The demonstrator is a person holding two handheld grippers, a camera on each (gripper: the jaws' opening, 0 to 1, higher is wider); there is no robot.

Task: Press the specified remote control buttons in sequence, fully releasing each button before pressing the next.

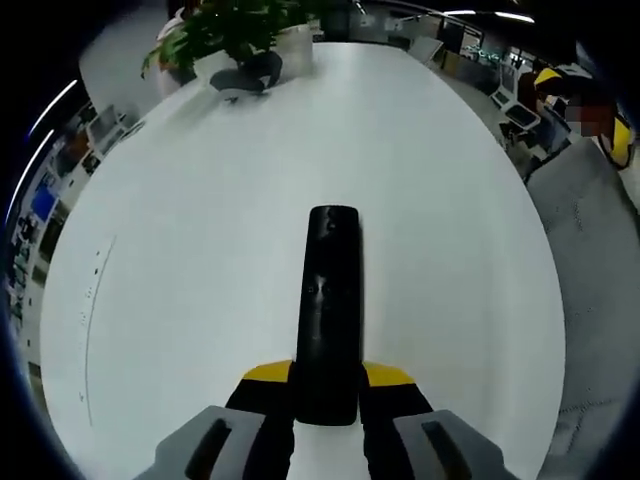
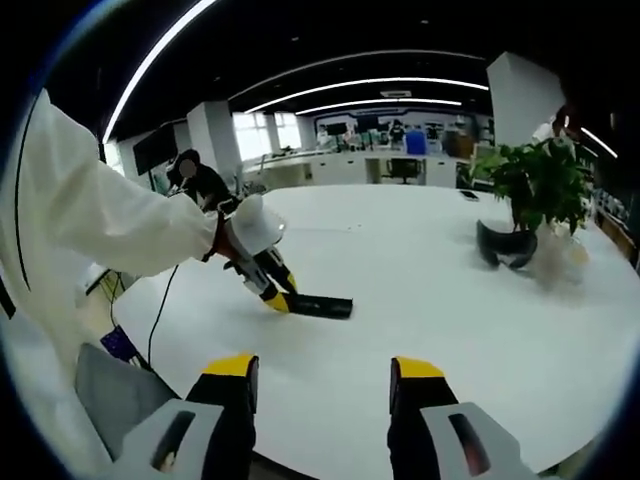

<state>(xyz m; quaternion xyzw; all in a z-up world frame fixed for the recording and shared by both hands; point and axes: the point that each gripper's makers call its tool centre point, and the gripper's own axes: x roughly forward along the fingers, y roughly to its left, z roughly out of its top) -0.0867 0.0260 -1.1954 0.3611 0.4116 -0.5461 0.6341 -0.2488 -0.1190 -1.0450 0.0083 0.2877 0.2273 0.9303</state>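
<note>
1. In the left gripper view, our left gripper point(image 1: 326, 400) clamps the near end of a black remote point(image 1: 328, 310) between its yellow-tipped jaws.
2. The remote points straight away from us over a wide white table point(image 1: 200, 250); we cannot tell whether its far end rests on the surface.
3. In the right gripper view, our right gripper point(image 2: 322, 385) stands with jaws wide apart and nothing between them, above the near edge of the table point(image 2: 480, 320).
4. That same view shows the left gripper point(image 2: 270, 285) from the side, held out from a white sleeve point(image 2: 90, 220), with the remote point(image 2: 322, 306) lying low and flat at the tabletop.
5. A potted plant point(image 2: 535, 185) stands at the far right of the table, with a dark curved object point(image 2: 505, 245) just beside it.
</note>
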